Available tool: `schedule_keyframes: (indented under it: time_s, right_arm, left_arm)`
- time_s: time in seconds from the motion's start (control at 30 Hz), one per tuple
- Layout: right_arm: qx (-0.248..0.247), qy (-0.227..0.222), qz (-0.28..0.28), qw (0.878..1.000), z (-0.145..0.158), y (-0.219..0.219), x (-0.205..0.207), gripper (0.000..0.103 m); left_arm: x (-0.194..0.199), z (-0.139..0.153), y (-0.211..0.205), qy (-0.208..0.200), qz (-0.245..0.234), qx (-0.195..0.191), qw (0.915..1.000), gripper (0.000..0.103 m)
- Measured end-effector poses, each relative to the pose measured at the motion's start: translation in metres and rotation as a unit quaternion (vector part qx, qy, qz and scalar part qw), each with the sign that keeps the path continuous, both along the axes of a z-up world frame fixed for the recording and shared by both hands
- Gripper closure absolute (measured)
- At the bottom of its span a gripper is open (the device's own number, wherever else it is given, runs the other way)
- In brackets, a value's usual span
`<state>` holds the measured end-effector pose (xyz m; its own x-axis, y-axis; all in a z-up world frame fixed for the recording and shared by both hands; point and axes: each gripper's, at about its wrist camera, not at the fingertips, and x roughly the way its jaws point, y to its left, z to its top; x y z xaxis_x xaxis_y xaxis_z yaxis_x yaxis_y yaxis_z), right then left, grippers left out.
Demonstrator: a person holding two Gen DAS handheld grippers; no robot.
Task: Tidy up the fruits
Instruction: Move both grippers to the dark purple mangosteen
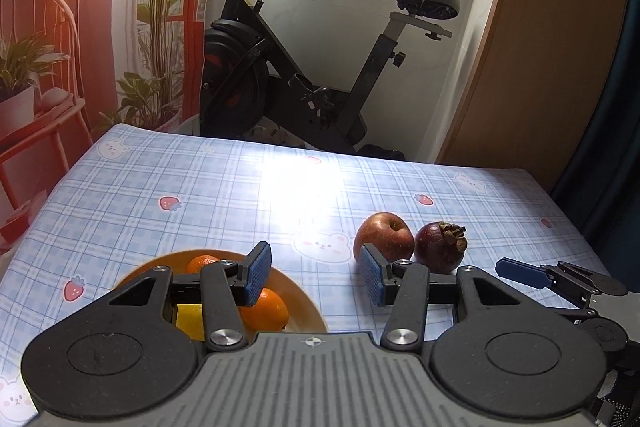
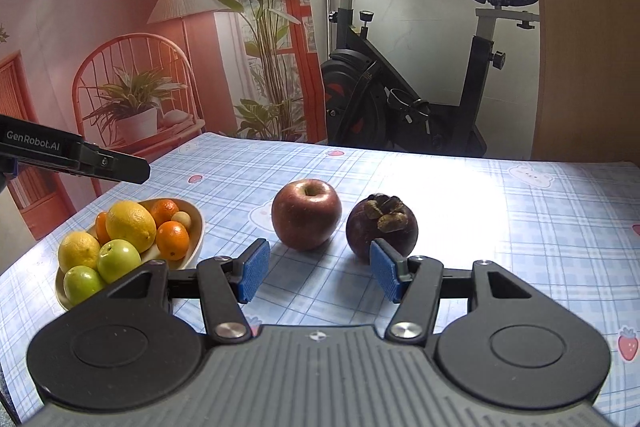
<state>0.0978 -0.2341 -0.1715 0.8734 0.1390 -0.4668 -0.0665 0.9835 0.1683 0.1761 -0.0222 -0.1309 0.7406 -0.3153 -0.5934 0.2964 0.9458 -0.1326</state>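
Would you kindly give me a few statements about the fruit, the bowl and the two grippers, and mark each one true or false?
1. The red apple lies in the shallow beige bowl. False: it sits on the blue checked tablecloth, outside the bowl.
2. The dark purple mangosteen stands right of the apple in the right wrist view. True.
3. The right gripper is shut on the mangosteen. False: its jaws are open and hold nothing.
4. The bowl holds yellow lemons, among other fruit. True.
5. The left gripper is empty. True.

Home: exercise bike, clothed table
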Motion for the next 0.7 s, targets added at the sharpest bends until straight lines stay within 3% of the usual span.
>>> schedule_keyframes:
  time_s: [0.27,0.57,0.7]
  right_arm:
    - [-0.012,-0.018,-0.029,0.999,0.017,-0.030,0.011,0.044]
    - [-0.009,0.001,-0.016,1.000,-0.001,-0.036,0.034,0.044]
    - [-0.011,0.016,-0.001,1.000,-0.013,-0.036,0.044,0.030]
  left_arm:
    - [0.013,0.013,-0.021,-0.034,0.002,-0.015,0.9993,0.051]
    - [0.030,0.000,-0.028,-0.025,-0.005,-0.003,0.9997,0.051]
    - [0.038,-0.004,-0.033,-0.017,-0.016,-0.007,0.9997,0.051]
